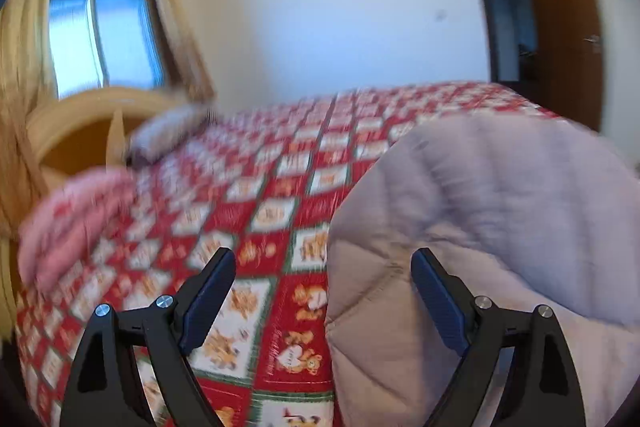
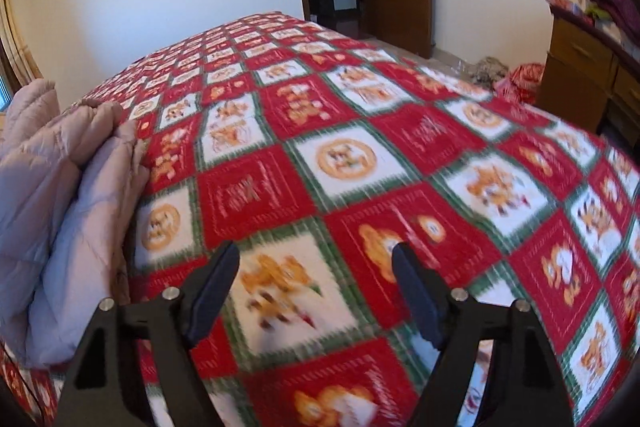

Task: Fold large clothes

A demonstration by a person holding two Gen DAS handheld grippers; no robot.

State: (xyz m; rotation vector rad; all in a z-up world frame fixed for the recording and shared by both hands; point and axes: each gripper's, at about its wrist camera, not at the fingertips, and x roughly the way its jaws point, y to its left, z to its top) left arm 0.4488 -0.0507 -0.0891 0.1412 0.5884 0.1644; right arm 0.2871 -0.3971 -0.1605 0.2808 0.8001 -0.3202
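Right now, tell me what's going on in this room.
A person is folding clothes on a bed with a red patchwork bedspread. A pale quilted jacket lies bunched on it. Neither hand-held gripper holds anything: the left hand-held gripper is open over the jacket's edge, and the right hand-held gripper is open over bare bedspread, with the jacket off to its left. A pink garment lies near the headboard.

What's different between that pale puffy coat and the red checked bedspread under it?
The puffy coat is plain pale pinkish-grey; the bedspread is red, white and green squares with bear pictures. The coat is quilted and bulky, piled in folds; the bedspread lies flat and smooth. The coat takes up one patch near the edge; the bedspread covers the whole bed. Both are soft fabric, and neither is held by a tool.
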